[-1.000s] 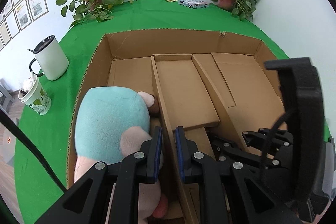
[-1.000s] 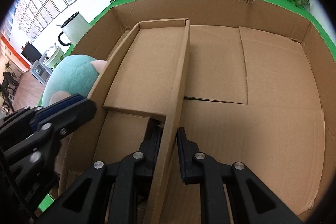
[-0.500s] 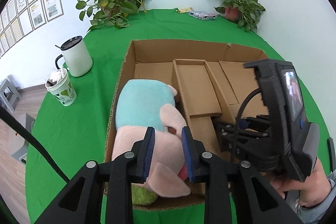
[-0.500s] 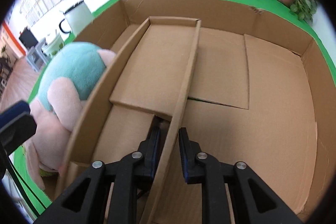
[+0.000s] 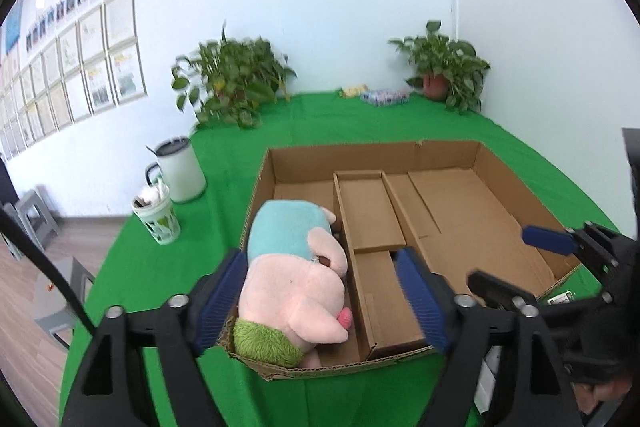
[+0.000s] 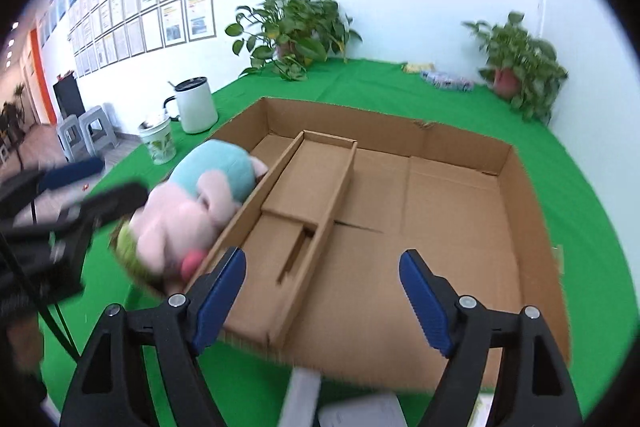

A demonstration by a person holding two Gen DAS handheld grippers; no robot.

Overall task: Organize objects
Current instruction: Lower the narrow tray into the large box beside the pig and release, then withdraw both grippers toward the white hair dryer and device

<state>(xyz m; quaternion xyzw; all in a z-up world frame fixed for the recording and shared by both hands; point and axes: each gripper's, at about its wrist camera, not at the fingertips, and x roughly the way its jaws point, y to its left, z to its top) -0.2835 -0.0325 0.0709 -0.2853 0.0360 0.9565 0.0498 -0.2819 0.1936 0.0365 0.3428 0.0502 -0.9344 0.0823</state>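
**Both grippers wide, toy in the box's left slot**

Right now we see the left gripper (image 5: pixel 322 295) held above the near edge of the cardboard box (image 5: pixel 516 187), jaws spread wide w/ nothing between them that they touch. Its blue pads (image 5: pixel 420 299) sit either side of the view; the plush toy (image 5: pixel 296 267) shows between them but lies lower, inside the box.

That toy, pink w/ a teal body and a green fuzzy end, lies in the leftmost compartment, head end toward the near wall, its side against the long divider (image 5: pixel 346 227). From the right wrist cam the toy (image 6: pixel 192 207) bulges above the box's left wall.

Our right gripper (image 6: pixel 322 297) is also wide open and holds nothing. It hangs over the near rim of the box (image 6: pixel 460 135), roughly over the big right section, which shows bare cardboard floor. A narrow middle compartment (image 6: pixel 316 171) w/ a raised flap sits between the toy's slot and that section.

Outside the box, on the green cloth (image 5: pixel 320 123): a white lidded mug (image 5: pixel 180 175) and a patterned cup (image 5: pixel 156 219) just beside it, both left of the box. Two potted plants (image 5: pixel 232 91) stand at the back by the wall, w/ small packets (image 5: pixel 384 97) between them. Something white at the near edge in the right view is too blurred to tell.
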